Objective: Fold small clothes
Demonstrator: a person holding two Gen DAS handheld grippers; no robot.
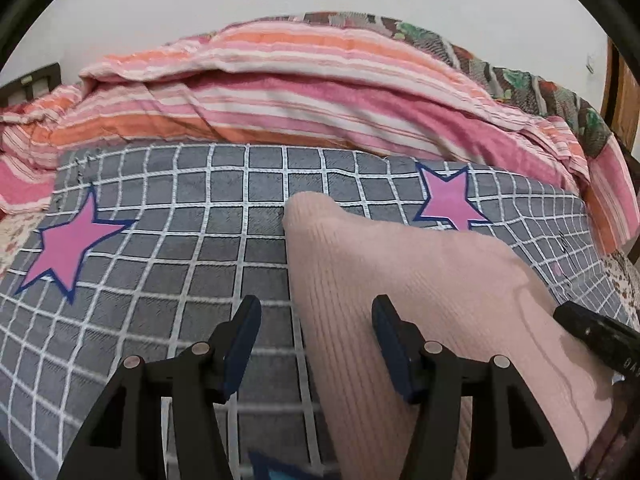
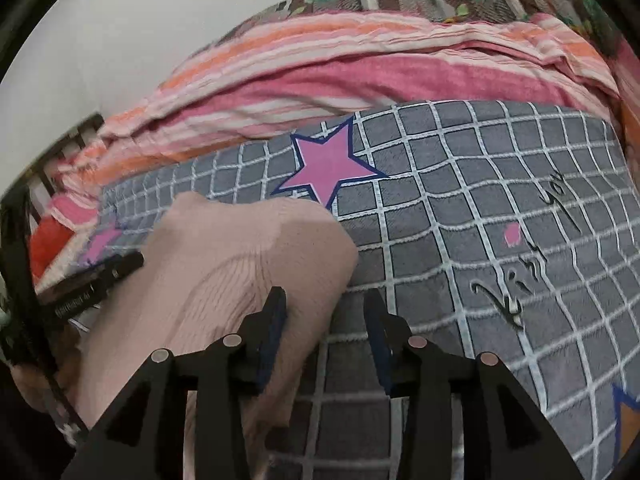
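A pale pink ribbed knit garment (image 1: 420, 280) lies on a grey checked blanket (image 1: 180, 248) with pink stars. In the left wrist view my left gripper (image 1: 316, 320) is open, its jaws straddling the garment's left edge near the bottom. The other gripper's black body (image 1: 596, 336) shows at the garment's right side. In the right wrist view the garment (image 2: 240, 256) lies left of centre. My right gripper (image 2: 326, 312) is open at the garment's right edge, its left finger (image 2: 274, 312) over the cloth. The left gripper's body (image 2: 92, 284) shows at far left.
A heap of pink and orange striped bedding (image 1: 300, 92) lies behind the blanket, with a patterned quilt (image 1: 520, 76) behind it against a white wall. A dark bed frame (image 2: 28, 208) shows at the left. A wooden edge (image 1: 620, 92) stands at far right.
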